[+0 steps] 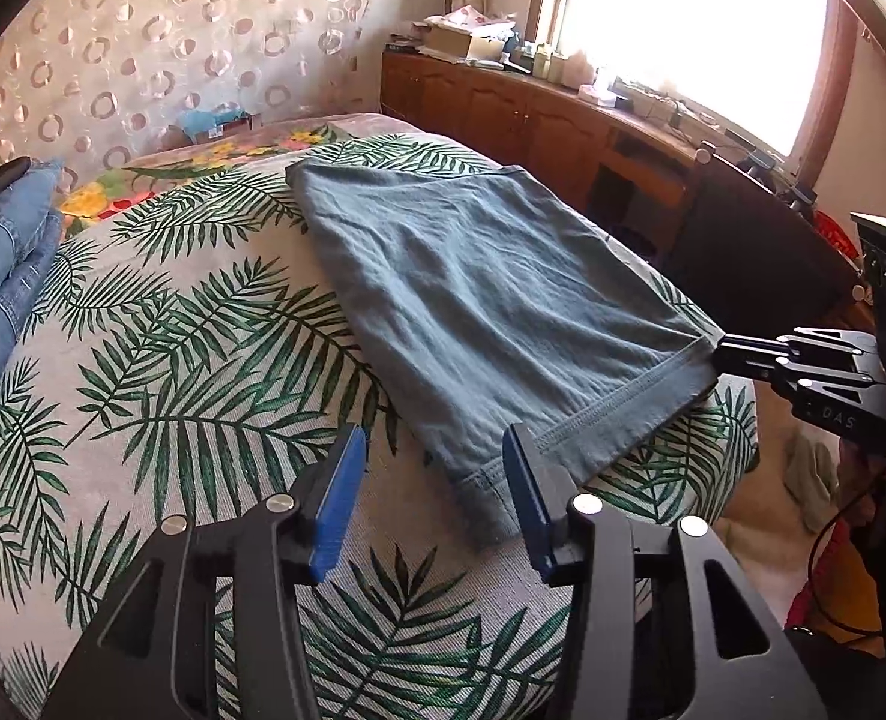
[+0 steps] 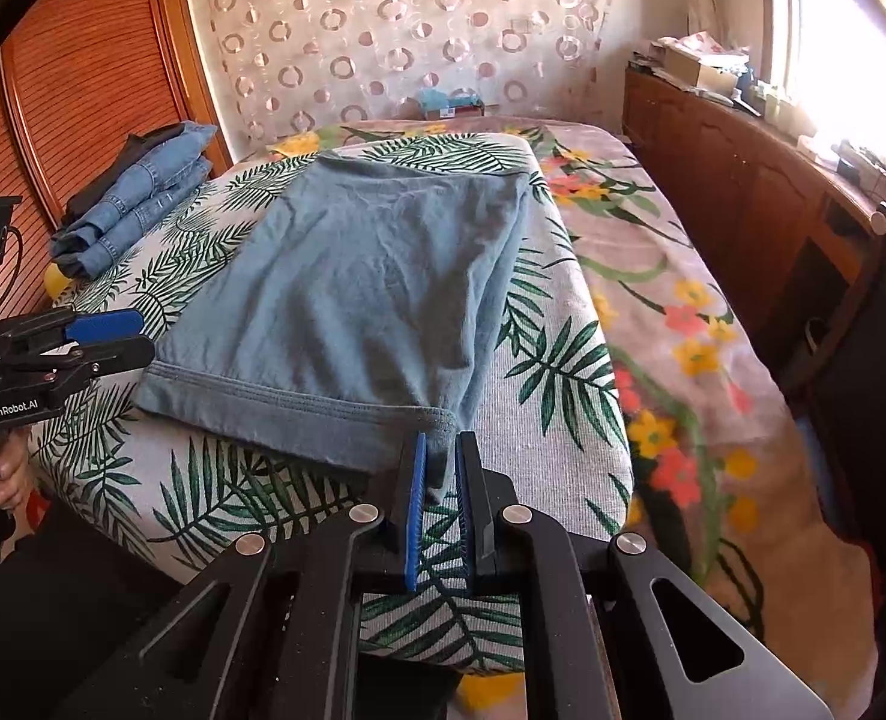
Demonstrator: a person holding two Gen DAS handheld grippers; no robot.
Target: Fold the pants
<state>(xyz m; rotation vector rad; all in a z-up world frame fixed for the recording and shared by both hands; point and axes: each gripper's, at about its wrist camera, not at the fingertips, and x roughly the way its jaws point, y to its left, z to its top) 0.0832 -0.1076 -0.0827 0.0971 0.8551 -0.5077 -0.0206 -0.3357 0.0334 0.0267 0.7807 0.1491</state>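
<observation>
Grey-blue pants [image 1: 473, 300] lie folded flat on a leaf-print cover [image 1: 173, 360] on the bed; they also show in the right wrist view [image 2: 353, 300]. My left gripper [image 1: 437, 456] is open, its blue pads on either side of the near hem corner, holding nothing. It shows from the side in the right wrist view [image 2: 125, 330]. My right gripper [image 2: 440, 456] is nearly closed, pinching the hem corner at the right end. In the left wrist view the right gripper [image 1: 722, 351] meets that corner.
A stack of folded blue jeans [image 2: 137, 204] lies at the bed's far left. A floral blanket [image 2: 683, 330] covers the bed's right side. A wooden cabinet [image 2: 743, 168] with clutter runs under the window. A dark chair [image 1: 743, 252] stands beside the bed.
</observation>
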